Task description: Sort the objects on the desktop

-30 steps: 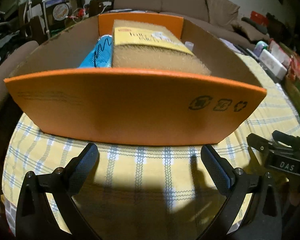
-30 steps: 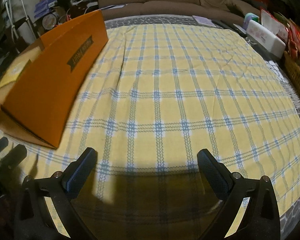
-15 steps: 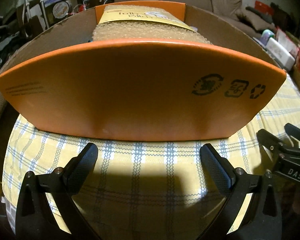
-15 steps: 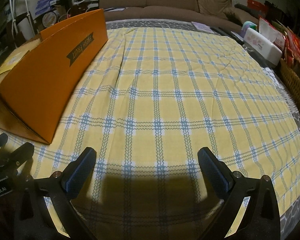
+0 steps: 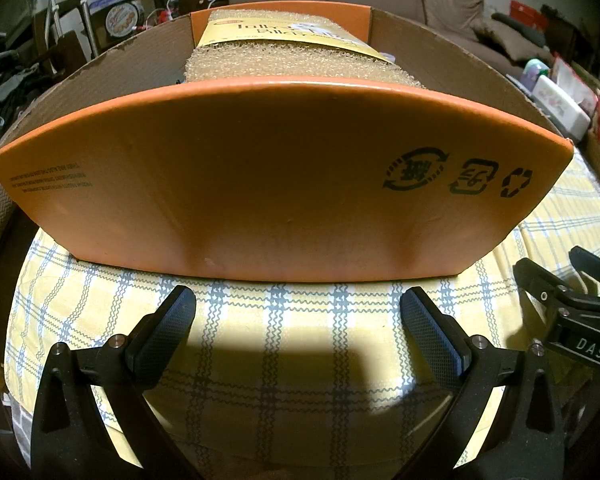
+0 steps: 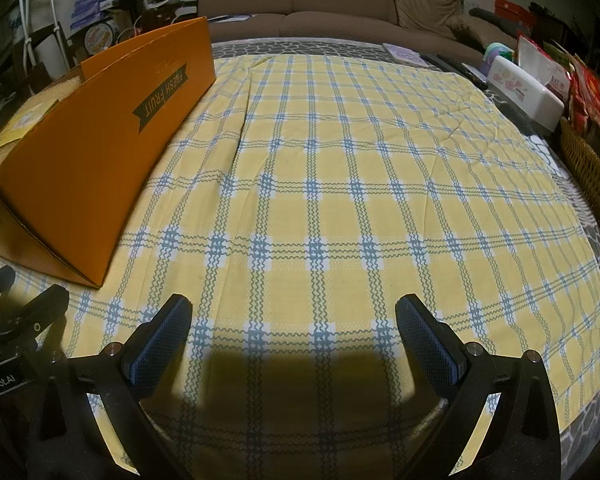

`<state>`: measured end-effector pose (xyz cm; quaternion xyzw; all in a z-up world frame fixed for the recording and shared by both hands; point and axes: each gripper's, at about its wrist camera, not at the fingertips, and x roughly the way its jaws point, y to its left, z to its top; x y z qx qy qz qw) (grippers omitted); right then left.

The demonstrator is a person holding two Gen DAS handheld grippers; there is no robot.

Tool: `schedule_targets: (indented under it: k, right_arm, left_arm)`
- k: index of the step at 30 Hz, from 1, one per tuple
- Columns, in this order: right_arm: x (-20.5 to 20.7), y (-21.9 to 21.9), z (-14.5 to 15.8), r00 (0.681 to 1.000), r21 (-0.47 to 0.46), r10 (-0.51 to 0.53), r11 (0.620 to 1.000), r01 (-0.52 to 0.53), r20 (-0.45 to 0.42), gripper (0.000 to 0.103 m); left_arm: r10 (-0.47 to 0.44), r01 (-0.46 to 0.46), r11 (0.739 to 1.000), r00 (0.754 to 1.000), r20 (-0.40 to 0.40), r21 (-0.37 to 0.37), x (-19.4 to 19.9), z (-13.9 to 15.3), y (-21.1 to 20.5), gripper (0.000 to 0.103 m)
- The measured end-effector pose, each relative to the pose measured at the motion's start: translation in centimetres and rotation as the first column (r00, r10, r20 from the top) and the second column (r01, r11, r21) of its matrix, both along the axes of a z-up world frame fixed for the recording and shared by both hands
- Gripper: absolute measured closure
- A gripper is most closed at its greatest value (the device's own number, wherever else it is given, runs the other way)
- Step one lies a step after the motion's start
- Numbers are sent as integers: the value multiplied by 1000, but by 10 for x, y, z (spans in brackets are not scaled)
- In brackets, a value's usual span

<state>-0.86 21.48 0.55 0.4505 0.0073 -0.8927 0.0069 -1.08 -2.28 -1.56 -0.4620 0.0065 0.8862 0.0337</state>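
Note:
An open orange cardboard box [image 5: 276,176] stands on the yellow checked tablecloth [image 6: 340,208]. Inside it a tan sponge pack with a yellow label [image 5: 292,52] shows above the near wall. My left gripper [image 5: 298,312] is open and empty, low over the cloth just in front of the box's near wall. My right gripper [image 6: 294,320] is open and empty over bare cloth, to the right of the box [image 6: 92,136]. Each gripper shows at the edge of the other's view.
A brown sofa [image 6: 332,4] stands behind the table. A white tissue box [image 6: 524,84], packets and a wicker basket [image 6: 592,176] line the table's right edge. Cluttered shelves [image 5: 112,8] stand at the back left.
The left gripper has dropped lower and moved closer to the box, so the blue item inside is now hidden behind the near wall. The right gripper has barely shifted.

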Motion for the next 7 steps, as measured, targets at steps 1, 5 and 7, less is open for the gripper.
schedule_targets:
  k: [1,5,7]
  right_arm:
    - [0,0,0,1000,0,0,1000,0,0,0]
    - [0,0,0,1000,0,0,1000,0,0,0]
    - [0,0,0,1000,0,0,1000,0,0,0]
  left_arm:
    - [0,0,1000,1000,0,-1,0,0,-1,0]
    - [0,0,1000,1000,-1,-5,0,0,0,0]
    - [0,0,1000,1000,-1,-3,0,0,0,0]
